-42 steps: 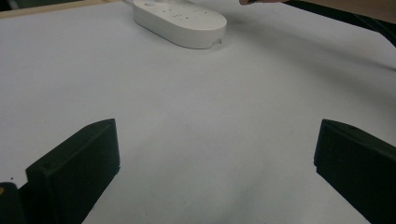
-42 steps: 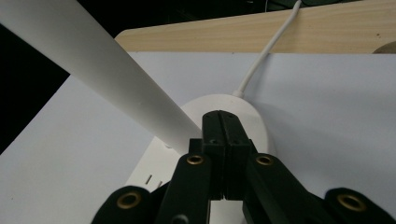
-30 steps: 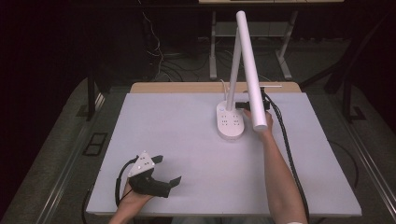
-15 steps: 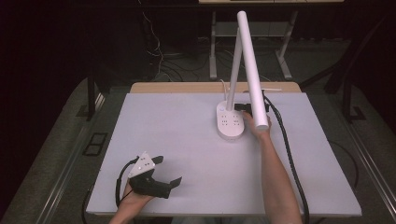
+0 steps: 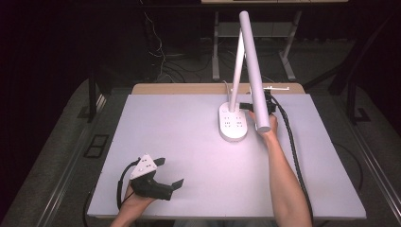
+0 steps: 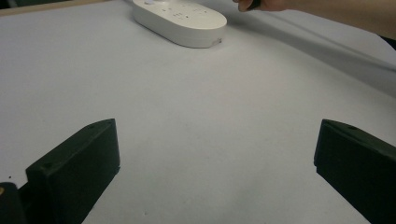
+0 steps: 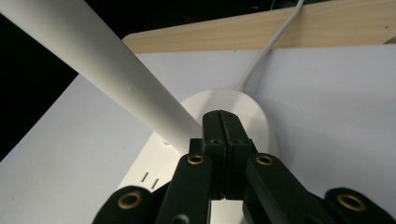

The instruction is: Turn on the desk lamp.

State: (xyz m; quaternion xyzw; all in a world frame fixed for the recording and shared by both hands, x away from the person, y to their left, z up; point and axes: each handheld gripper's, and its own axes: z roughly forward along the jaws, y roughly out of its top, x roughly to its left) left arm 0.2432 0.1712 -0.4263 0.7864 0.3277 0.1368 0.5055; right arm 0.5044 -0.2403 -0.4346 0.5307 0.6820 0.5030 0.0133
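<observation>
table (image 5: 198,156) is white and bare at the front, with a wooden back edge (image 7: 261,30), in a dark room (cables on the floor behind). left gripper (image 5: 163,176) rests near the front corner, jaws wide apart. right gripper (image 7: 223,122) has jaws pressed together over the white lamp base (image 5: 232,124).

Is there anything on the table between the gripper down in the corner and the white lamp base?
No. The left gripper, jaws open, faces the lamp base across bare table. The right gripper is shut, over the base's far side, not in the path.
</observation>
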